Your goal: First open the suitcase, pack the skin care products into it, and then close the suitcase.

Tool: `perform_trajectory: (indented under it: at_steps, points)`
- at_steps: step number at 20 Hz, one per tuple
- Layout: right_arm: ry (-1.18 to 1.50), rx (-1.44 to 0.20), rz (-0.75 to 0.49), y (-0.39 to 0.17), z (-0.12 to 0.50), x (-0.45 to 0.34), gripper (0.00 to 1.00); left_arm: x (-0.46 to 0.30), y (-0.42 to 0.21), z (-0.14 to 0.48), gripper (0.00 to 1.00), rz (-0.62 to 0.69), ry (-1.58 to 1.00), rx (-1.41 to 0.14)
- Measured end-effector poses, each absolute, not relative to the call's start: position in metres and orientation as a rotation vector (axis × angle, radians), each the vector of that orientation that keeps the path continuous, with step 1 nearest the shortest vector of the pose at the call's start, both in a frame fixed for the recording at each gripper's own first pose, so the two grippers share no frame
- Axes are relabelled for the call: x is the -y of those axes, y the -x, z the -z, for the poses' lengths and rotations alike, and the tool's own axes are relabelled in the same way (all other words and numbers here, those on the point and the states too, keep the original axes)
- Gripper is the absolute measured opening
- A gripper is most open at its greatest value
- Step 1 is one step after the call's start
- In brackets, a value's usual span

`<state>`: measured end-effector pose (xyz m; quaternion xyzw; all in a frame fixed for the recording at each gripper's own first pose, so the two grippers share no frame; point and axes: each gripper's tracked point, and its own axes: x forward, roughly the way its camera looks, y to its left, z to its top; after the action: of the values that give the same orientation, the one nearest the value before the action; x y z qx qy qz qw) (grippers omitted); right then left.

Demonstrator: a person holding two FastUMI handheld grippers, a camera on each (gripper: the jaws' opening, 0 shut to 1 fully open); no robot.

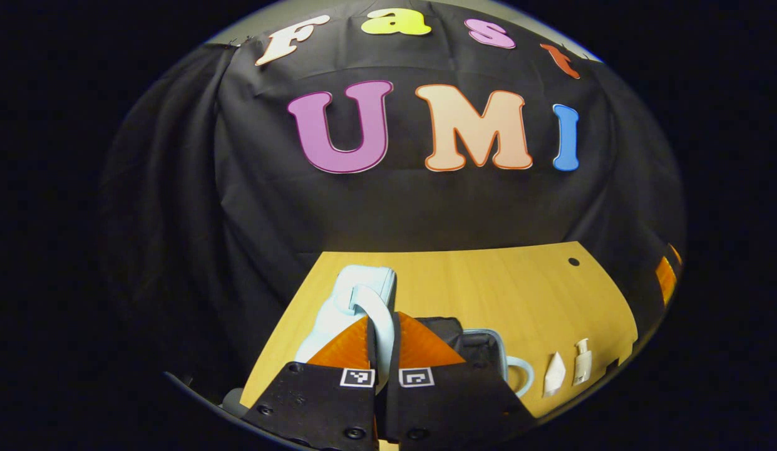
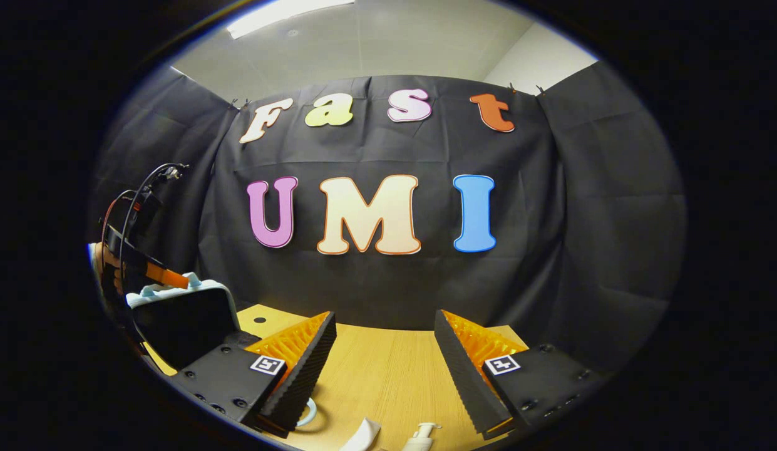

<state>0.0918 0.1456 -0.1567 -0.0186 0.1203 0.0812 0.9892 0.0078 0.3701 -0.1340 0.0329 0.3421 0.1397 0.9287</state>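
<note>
Left hand-held gripper (image 1: pixel 383 341) clamps suitcase handle (image 1: pixel 379 313) | lid (image 2: pixel 181 319) raised

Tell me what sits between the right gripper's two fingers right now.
Nothing is held. In the right gripper view, the right gripper stands open over bare wooden table; a white tube and a pump bottle lie on the table lower in that view.

A pale wooden table (image 2: pixel 388 376) (one small dark hole (image 1: pixel 573 261) near its far edge) meets the black cloth wall (image 2: pixel 375 294).
</note>
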Motion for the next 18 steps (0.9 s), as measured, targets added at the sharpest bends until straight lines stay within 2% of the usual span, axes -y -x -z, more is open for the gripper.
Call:
perform_trajectory:
  at_steps: [7,10,18]
  points:
    - [0.064,-0.266,-0.183,-0.096,0.17,-0.186,1.0,-0.487,0.01,0.157,0.0,-0.394,-0.099,-0.725]
    - [0.079,-0.272,-0.196,-0.097,0.175,-0.202,1.0,-0.547,0.025,0.171,0.0,-0.481,-0.115,-0.731]
    - [0.113,-0.338,-0.203,-0.1,0.196,-0.225,1.0,-0.61,0.071,0.269,0.0,-0.557,0.091,-0.868]
